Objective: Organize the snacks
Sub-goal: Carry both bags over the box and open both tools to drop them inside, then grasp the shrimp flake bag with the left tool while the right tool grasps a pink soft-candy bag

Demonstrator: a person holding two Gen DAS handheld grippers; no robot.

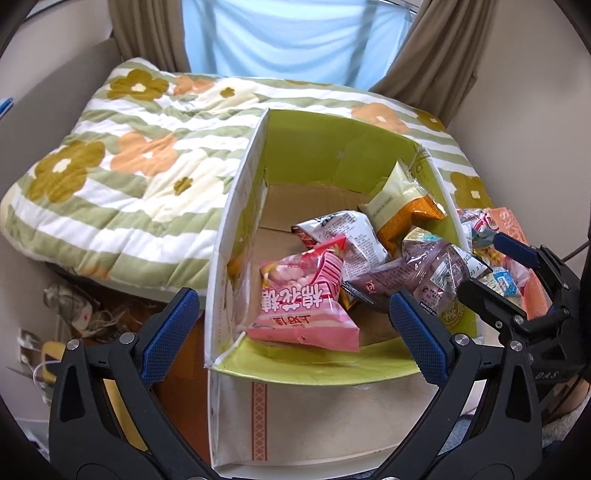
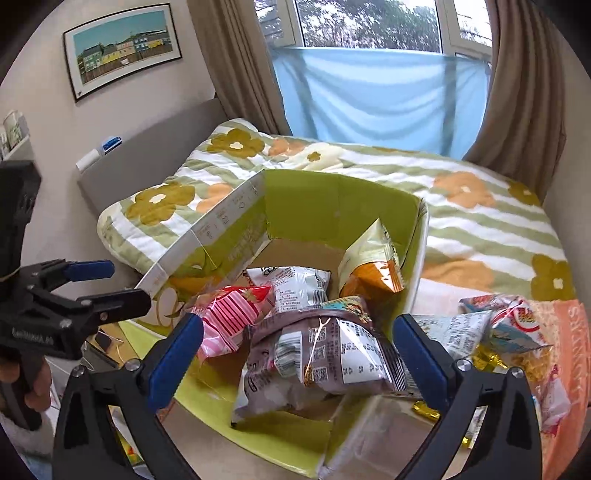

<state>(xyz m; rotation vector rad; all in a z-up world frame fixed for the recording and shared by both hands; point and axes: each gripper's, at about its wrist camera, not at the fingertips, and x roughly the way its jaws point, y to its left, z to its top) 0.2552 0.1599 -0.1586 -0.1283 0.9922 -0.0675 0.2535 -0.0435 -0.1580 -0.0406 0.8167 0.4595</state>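
Both tools gape empty: the left tool [image 1: 295, 325] above the pink marshmallow bag [image 1: 303, 306]; the right tool [image 2: 295, 354] over the brown packet [image 2: 317, 354] sagging across the box [image 2: 332, 195] rim; best nudge it fully inside, then fetch the loose snacks [image 2: 509, 332] off the bed.

A bedroom in a home is shown. A bed is covered by a quilted blanket [image 2: 461, 221] striped in green and white and printed with orange and olive flowers, and a grey padded headboard [image 2: 147, 162] is set against the wall. Brown curtains [image 2: 236, 66] are hung at a window [image 2: 369, 22], across which a pale blue cloth [image 2: 380, 96] is stretched. A framed picture [image 2: 122, 48] of coloured houses is mounted on the wall.
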